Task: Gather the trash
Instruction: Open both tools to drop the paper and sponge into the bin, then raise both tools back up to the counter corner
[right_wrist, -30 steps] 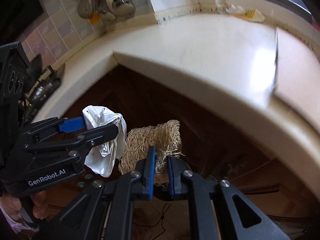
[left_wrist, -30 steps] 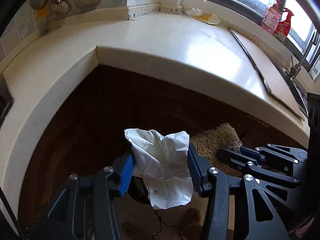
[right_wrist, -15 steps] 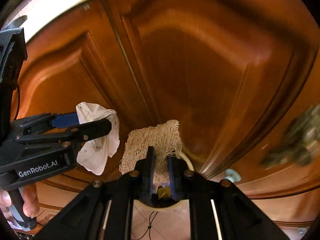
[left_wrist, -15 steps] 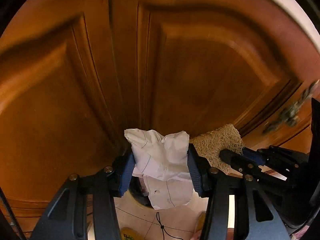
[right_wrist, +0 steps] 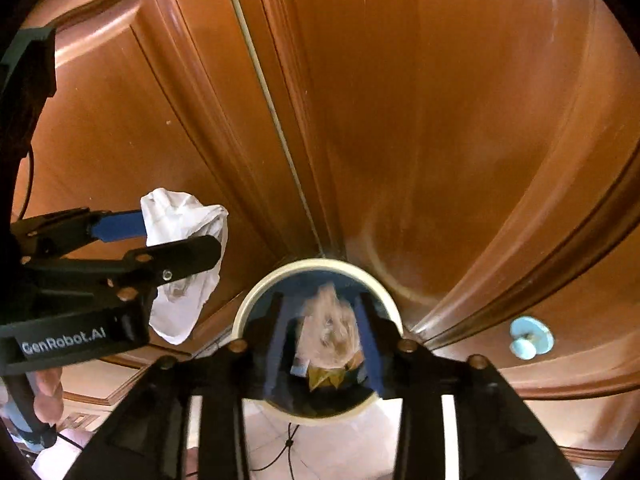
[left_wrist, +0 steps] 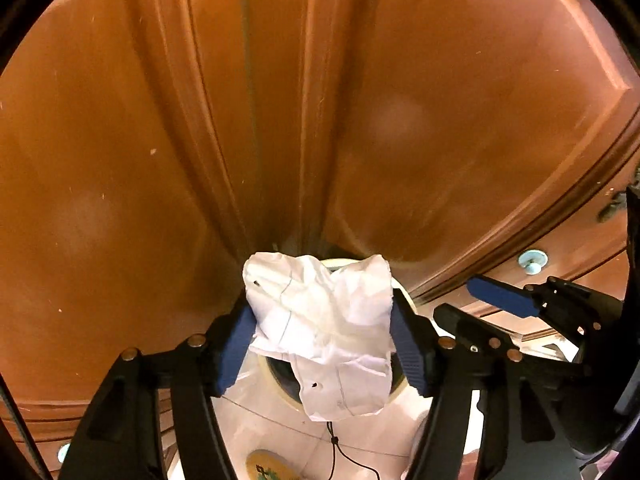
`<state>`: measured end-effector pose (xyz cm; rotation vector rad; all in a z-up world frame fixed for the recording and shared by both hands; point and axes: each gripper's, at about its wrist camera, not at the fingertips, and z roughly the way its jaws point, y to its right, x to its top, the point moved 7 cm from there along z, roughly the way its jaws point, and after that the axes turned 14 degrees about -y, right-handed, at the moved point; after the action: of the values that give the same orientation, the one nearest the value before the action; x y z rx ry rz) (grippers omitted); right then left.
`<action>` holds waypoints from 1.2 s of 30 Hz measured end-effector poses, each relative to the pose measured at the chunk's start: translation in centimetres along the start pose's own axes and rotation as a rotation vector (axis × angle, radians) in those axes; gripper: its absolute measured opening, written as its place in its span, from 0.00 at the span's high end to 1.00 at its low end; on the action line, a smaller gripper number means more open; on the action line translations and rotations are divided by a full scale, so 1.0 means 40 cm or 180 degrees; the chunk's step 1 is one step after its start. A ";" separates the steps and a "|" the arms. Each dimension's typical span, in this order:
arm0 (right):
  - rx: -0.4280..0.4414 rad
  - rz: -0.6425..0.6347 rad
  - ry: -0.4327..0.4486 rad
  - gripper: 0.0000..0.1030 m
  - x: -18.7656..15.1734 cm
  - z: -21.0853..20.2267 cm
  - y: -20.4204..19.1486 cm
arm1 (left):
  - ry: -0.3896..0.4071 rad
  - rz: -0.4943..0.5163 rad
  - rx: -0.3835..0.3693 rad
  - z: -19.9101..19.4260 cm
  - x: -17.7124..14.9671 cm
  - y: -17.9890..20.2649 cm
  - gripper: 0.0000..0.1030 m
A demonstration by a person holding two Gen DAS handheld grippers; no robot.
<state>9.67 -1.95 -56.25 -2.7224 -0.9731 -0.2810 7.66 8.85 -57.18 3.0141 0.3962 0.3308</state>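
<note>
The left tool is seen low in front of brown wooden cabinet doors, and a crumpled white paper is found between its blue pads. The jaws of this tool are opening at this moment; the paper is still touched by both pads, and its lower part hangs down over the round bin that stands on the tiled floor against the doors. The right tool is held directly above the opening of the bin, and its jaws are also opening. Nothing is pinched by them: the beige fibrous scrubber is seen blurred between the spread fingers but apart from them, inside the cream rim of the bin, above some yellow scraps. In the right wrist view the left tool is shown at the left side with the paper in it, beside the bin rather than over its middle. A pale blue round knob is fixed on the lower cabinet front at the right. A thin black cable lies on the floor.
</note>
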 end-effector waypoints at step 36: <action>-0.0123 0.0583 -0.0049 0.63 0.058 -0.554 -0.038 | -0.0393 0.0330 0.0079 -0.532 0.038 0.086 0.10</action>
<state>8.23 -5.72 -34.28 -2.8280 -0.7220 -0.2479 5.19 7.12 -35.78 3.0652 0.2365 0.1465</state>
